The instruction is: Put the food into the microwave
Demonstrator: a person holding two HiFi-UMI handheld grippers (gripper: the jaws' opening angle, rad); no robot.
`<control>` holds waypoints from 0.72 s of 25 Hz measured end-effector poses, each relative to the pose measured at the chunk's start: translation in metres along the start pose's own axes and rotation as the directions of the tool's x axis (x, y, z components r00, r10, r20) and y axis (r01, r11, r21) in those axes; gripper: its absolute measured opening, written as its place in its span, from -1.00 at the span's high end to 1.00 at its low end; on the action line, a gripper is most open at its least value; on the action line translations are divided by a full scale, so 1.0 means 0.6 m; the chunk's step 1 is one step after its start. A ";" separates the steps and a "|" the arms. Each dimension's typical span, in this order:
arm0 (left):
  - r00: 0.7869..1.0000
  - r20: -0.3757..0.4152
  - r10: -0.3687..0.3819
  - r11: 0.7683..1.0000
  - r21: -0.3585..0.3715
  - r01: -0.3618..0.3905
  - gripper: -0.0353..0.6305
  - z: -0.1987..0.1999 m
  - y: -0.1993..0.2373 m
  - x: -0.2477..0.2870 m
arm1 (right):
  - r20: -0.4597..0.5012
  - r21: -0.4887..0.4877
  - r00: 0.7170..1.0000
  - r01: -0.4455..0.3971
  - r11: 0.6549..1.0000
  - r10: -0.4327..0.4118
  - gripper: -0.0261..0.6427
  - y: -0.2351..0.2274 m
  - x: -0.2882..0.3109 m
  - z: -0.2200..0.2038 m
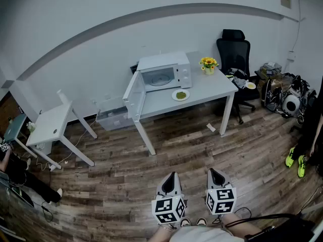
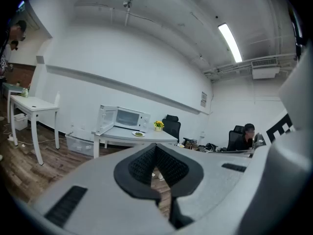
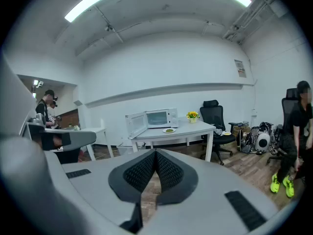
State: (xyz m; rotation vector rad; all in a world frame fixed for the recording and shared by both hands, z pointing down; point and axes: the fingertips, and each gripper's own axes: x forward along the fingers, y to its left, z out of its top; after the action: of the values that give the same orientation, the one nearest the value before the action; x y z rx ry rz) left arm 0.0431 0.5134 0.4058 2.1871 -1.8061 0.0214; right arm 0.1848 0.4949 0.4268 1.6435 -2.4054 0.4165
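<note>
Plate of green food [image 1: 180,95] on white table [image 1: 212,91], just in front of microwave [image 1: 164,73]; microwave door [image 1: 135,96] swung wide open. Left gripper [image 1: 172,176], right gripper [image 1: 215,172] well apart from microwave, over wood floor [image 1: 126,185]; each one's jaws pressed together, empty.

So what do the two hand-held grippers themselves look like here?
Both the left gripper and the right gripper have light grey bodies that taper to two jaws lined with black ribbed pads. Each carries a white cube printed with black square markers at its rear.
</note>
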 end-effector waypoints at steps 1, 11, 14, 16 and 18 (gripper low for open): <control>1.000 -0.002 0.001 1.000 -0.003 -0.001 0.89 0.000 0.002 0.000 | -0.003 0.000 1.000 0.001 1.000 -0.001 0.88 0.001 0.000 0.000; 1.000 -0.006 0.005 1.000 -0.016 -0.005 0.89 -0.007 0.015 0.001 | -0.029 -0.012 0.999 0.015 1.000 -0.015 0.88 0.004 -0.006 -0.017; 1.000 -0.010 0.006 1.000 -0.024 -0.006 0.89 -0.006 0.023 0.002 | -0.039 0.013 0.999 0.019 1.000 -0.018 0.87 0.006 -0.002 -0.020; 1.000 -0.014 0.008 1.000 -0.029 -0.008 0.89 -0.006 0.031 0.000 | -0.042 0.021 0.999 0.030 0.999 -0.029 0.87 0.008 0.000 -0.021; 1.000 -0.014 0.009 1.000 -0.030 -0.010 0.89 -0.006 0.041 -0.001 | -0.044 0.023 0.998 0.038 0.999 -0.037 0.87 0.012 0.003 -0.021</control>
State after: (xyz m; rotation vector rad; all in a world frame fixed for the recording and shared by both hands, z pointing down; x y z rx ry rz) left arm 0.0201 0.5112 0.4143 2.1527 -1.7975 0.0119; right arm 0.1774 0.5003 0.4384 1.6693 -2.3437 0.4712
